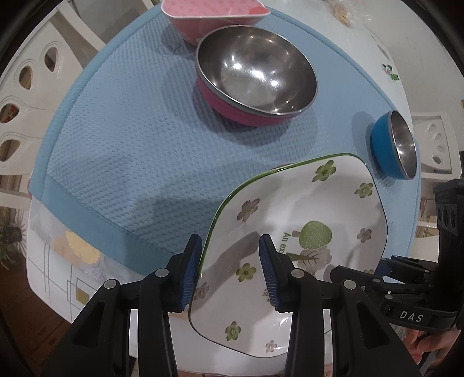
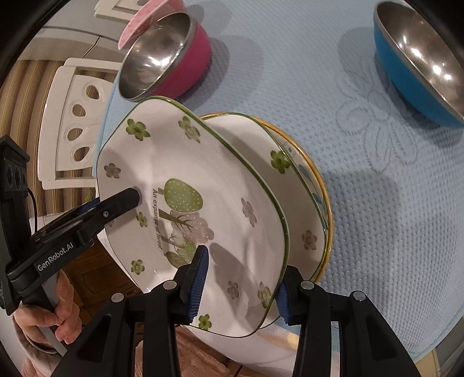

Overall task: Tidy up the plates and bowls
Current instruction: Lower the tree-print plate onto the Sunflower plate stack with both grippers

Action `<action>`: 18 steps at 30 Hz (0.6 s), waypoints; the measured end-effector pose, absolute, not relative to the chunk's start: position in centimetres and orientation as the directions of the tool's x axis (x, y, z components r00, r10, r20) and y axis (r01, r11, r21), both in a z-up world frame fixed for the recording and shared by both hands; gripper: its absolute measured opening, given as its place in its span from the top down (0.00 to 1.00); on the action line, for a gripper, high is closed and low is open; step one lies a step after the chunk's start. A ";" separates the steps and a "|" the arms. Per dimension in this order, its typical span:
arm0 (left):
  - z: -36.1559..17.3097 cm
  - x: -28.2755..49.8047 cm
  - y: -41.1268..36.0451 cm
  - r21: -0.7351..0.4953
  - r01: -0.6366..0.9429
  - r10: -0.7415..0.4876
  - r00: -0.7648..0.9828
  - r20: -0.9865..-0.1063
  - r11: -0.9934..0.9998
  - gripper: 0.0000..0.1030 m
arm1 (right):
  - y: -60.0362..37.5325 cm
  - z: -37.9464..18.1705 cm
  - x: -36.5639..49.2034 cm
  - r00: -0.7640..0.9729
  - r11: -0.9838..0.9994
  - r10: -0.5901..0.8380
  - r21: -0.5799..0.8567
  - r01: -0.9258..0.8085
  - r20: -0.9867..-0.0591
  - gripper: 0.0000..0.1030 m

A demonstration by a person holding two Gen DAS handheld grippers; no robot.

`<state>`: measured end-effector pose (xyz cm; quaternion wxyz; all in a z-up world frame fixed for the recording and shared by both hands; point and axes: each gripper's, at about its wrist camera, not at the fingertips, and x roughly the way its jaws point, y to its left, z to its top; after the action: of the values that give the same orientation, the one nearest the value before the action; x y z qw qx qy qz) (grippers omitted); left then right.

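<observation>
The left gripper straddles the near left rim of a square white plate, one blue pad outside the green edge and one over the plate's face; its grip looks clamped on that rim, though the pads' contact is hard to make out. The right gripper sits the same way across the opposite rim, apparently clamped on it too. The plate is glossy, edged in green, printed with small green and mauve flowers, dotted trees and the words "An expanse of forest".

Only the right wrist view shows that it hangs tilted over a second flowered plate, which lies on a yellow-rimmed plate on the blue mat covering the counter. That view also shows a hand on the left tool's handle.

Further back stand a steel bowl with a magenta shell and one with a blue shell. The left wrist view alone fully shows a pink patterned bowl behind them.
</observation>
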<state>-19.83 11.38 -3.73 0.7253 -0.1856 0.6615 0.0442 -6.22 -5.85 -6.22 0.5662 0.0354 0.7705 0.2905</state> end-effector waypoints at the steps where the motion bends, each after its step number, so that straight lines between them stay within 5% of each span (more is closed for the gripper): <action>1: -3.9 -19.7 11.1 -0.206 -0.302 -0.179 0.115 -0.977 0.931 0.65 | -5.8 -6.4 -6.2 -0.357 0.832 0.382 0.485 -0.268 -0.852 0.60; 18: -5.4 -18.0 9.7 -0.209 -0.249 -0.191 0.097 -0.977 0.945 0.64 | -5.1 -6.8 -5.1 -0.321 0.872 0.346 0.429 -0.237 -0.882 0.60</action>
<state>-17.98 9.74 -5.37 0.7224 -0.1638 0.6715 0.0204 -5.11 -5.06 -6.83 0.5817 0.0353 0.7729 0.2510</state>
